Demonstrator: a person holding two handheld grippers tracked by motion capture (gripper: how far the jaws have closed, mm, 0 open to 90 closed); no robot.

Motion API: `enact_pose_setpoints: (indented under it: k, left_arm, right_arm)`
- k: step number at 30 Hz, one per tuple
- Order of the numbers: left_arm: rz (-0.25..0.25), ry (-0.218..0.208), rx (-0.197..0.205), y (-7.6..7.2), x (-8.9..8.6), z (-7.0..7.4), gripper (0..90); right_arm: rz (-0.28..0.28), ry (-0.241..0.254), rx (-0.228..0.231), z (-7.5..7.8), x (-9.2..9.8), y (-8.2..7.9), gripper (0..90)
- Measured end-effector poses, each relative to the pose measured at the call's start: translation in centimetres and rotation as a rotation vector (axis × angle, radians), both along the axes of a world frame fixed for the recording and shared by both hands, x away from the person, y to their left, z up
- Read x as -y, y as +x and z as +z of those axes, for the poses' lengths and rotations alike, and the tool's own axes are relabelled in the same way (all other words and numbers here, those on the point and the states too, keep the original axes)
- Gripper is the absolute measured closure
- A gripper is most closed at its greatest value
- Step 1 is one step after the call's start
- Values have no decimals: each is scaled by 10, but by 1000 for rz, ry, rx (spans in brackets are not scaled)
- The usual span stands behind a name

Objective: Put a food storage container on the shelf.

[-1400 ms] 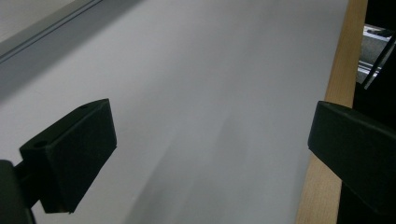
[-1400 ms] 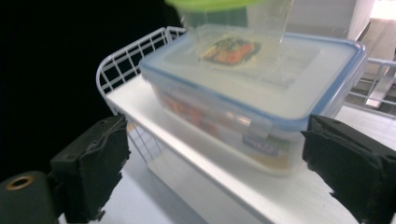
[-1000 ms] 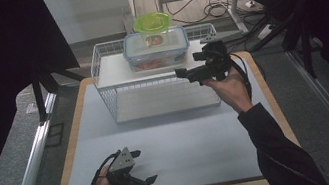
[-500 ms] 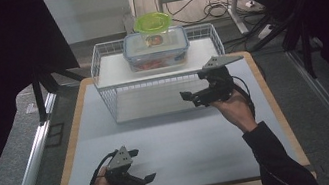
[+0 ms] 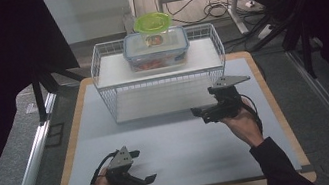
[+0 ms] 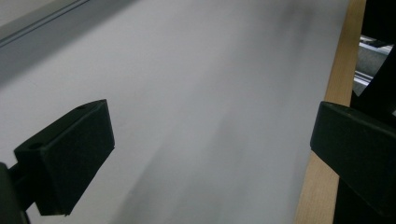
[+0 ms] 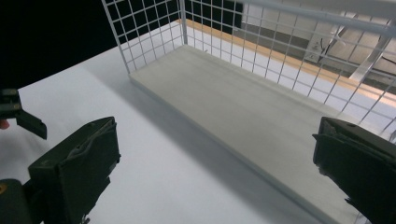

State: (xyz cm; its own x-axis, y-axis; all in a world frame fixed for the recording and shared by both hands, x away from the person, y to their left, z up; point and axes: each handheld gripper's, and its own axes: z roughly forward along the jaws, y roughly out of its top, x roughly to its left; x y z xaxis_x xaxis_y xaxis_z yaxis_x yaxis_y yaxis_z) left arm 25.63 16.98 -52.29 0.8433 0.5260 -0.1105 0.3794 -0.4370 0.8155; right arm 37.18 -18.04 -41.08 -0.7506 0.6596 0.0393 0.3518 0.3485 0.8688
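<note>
- Food container (image 5: 157,49) with clear walls and a blue-rimmed lid is seen at the far middle, on top of the white wire rack (image 5: 159,75), a green-lidded cup (image 5: 153,23) just behind it.
- Left gripper (image 5: 142,166), jaws apart and empty, is rested at the near left of the grey mat (image 5: 181,145).
- Right gripper (image 5: 200,115), jaws just opened wide with nothing between them, is held before the rack; it is best withdrawn low and clear of the wires.

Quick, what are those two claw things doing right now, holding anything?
Left gripper: open, holding nothing.
Right gripper: open, jaws just widened, nothing between them.
</note>
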Motion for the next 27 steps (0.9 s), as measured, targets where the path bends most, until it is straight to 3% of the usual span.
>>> enact_pose_setpoints:
  k: [8, 14, 27]
  left_arm:
    - [0, 12, 9, 0, 0, -1, 0]
    - [5, 36, 33, 0, 0, -2, 0]
    - [4, 50, 39, 0, 1, -3, 0]
  right_arm:
    - [4, -10, -24, -17, 9, -14, 1]
    - [5, -12, -72, -32, 17, -27, 1]
    - [-25, -60, -75, -58, 38, -52, 1]
